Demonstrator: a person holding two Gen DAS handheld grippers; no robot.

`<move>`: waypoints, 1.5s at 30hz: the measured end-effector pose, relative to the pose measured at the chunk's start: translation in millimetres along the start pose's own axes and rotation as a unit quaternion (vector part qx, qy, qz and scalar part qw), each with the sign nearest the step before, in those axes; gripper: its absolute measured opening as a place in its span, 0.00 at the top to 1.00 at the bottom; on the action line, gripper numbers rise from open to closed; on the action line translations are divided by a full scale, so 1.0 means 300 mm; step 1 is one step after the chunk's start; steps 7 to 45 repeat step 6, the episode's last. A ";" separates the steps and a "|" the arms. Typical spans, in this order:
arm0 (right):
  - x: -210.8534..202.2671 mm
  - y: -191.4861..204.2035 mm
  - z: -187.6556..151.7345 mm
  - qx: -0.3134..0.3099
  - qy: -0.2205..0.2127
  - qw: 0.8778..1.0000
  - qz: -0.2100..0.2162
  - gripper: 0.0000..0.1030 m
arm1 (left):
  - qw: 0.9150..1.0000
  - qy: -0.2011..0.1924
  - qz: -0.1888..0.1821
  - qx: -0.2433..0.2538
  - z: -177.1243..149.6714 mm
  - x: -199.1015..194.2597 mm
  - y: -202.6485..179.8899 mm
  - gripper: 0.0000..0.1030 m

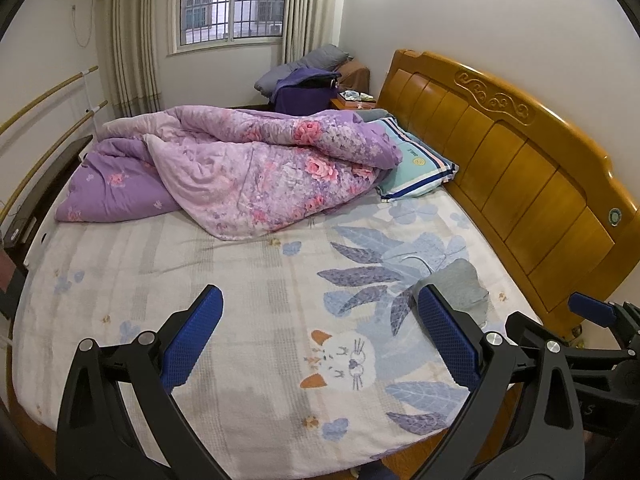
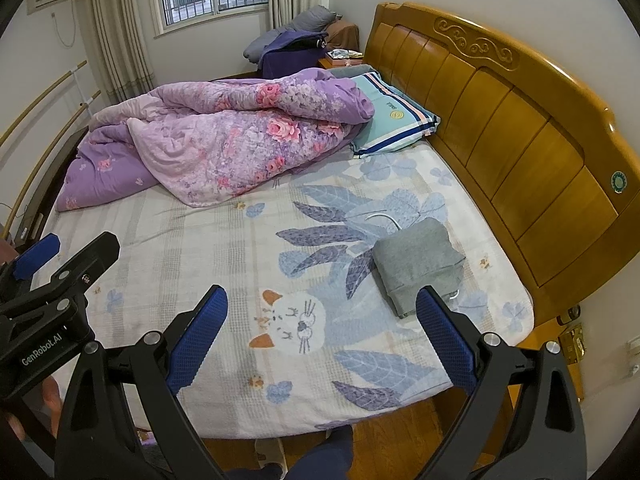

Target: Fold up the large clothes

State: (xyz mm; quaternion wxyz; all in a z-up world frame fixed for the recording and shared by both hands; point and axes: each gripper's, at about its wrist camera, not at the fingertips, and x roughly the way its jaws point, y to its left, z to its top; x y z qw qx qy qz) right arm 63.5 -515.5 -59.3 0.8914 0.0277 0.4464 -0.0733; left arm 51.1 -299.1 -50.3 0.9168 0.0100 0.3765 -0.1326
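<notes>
Both grippers hung above the near edge of the bed, empty. Seen from its own camera, the left gripper (image 1: 320, 336) had its blue pads spread wide with nothing between them, and the right gripper (image 2: 322, 336) was spread just as wide and held nothing either.

Beyond them lay the printed bedsheet (image 2: 192, 248), bare across its near half. On its right side, near the wooden headboard (image 2: 520, 128), sat the grey garment (image 2: 418, 260), already a compact folded block, with a metal hanger hook (image 2: 386, 218) showing at its far edge. By the look of it, the folding was finished or nearly so.

Farther back lay a striped pillow (image 2: 394, 120) and a heaped purple floral quilt (image 2: 224, 136), well apart from the garment.

The risks were modest. A careless pinch at the top layer alone would probably peel the stack open. The hook could snag a finger or the sheet if the block were dragged rather than lifted. Gripping sheet along with cloth would rumple both.
</notes>
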 end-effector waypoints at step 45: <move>0.058 -0.063 -0.010 0.009 0.013 1.000 0.020 0.11 | 1.000 0.024 0.009 0.008 -0.006 0.062 -0.059 0.05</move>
